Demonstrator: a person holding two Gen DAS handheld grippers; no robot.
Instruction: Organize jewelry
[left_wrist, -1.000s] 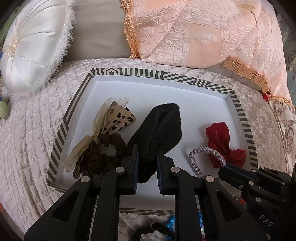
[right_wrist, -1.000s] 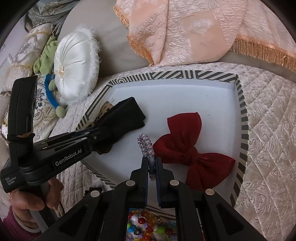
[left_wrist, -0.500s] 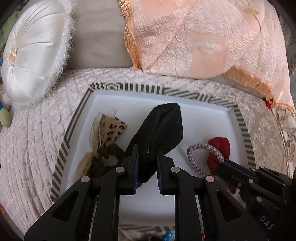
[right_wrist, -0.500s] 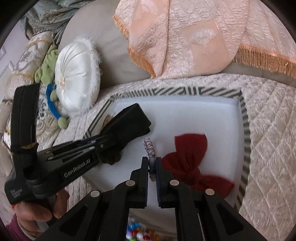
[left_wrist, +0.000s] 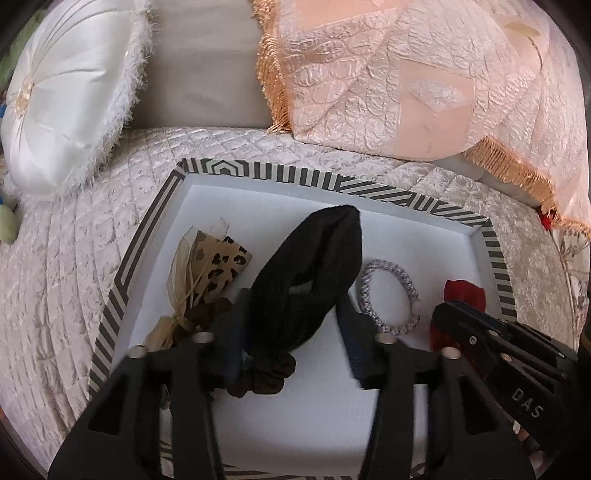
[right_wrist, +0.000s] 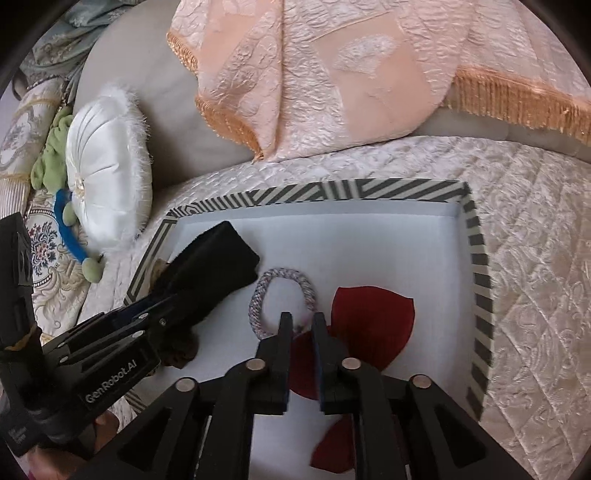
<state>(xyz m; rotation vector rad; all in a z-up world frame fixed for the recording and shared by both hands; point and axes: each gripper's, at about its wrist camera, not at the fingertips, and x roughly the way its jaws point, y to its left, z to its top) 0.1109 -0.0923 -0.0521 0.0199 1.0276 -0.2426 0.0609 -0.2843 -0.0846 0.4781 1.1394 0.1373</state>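
Observation:
A striped-rim white tray (left_wrist: 332, 182) lies on the quilted bed. My left gripper (left_wrist: 293, 314) is open, its jaws wide on either side of a black fabric headband (left_wrist: 310, 266) that rests in the tray. My right gripper (right_wrist: 302, 321) is open, its jaws slightly apart around the near end of a braided lilac bracelet (right_wrist: 282, 284) lying flat on the tray; the bracelet also shows in the left wrist view (left_wrist: 389, 295). A red bow (right_wrist: 369, 317) lies under the right gripper. A leopard-print bow (left_wrist: 218, 266) and a brown scrunchie (left_wrist: 266, 373) lie at the tray's left.
A white round cushion (left_wrist: 66, 99) sits at the back left and a peach fringed pillow (left_wrist: 406, 74) at the back. A green and blue soft toy (right_wrist: 66, 206) lies left of the tray (right_wrist: 476, 258). Quilted bedspread (right_wrist: 535, 295) surrounds it.
Both grippers opened. The left one let go of the black headband and the right one let go of the braided bracelet, which now lies flat in the tray. Both moved forward over the tray.

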